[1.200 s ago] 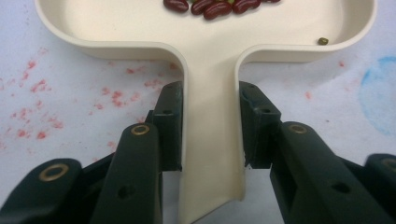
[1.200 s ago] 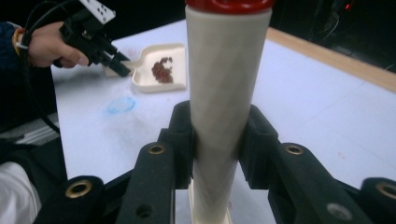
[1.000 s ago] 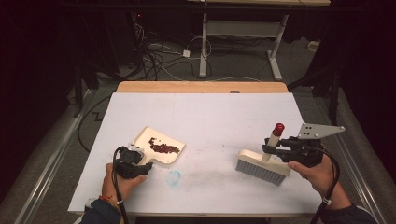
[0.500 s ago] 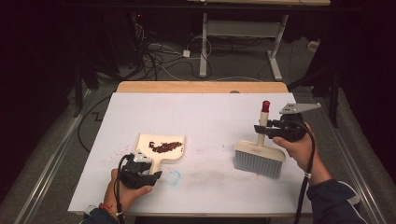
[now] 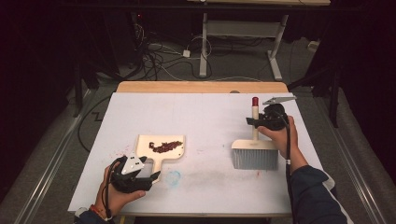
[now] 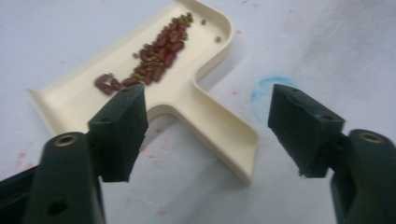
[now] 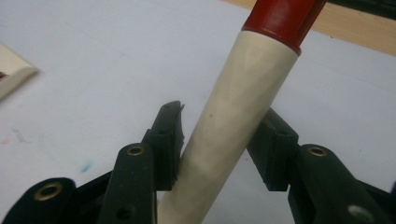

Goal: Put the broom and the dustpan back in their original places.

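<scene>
High view: the left gripper (image 5: 140,170), jaws just opened and spread off the cream plastic dustpan (image 5: 161,148), leaves it flat on the white counter (image 5: 205,116) so the red beans (image 5: 165,146) stay in; the right gripper (image 5: 256,122), jaws loosening, brackets the bristle brush's red-tipped handle (image 5: 255,119), bristles down for standing.

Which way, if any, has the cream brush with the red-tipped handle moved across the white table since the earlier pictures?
Yes. The cream brush with the red-tipped handle has moved up the high view, away from the white table's near edge toward its wooden far edge.
</scene>
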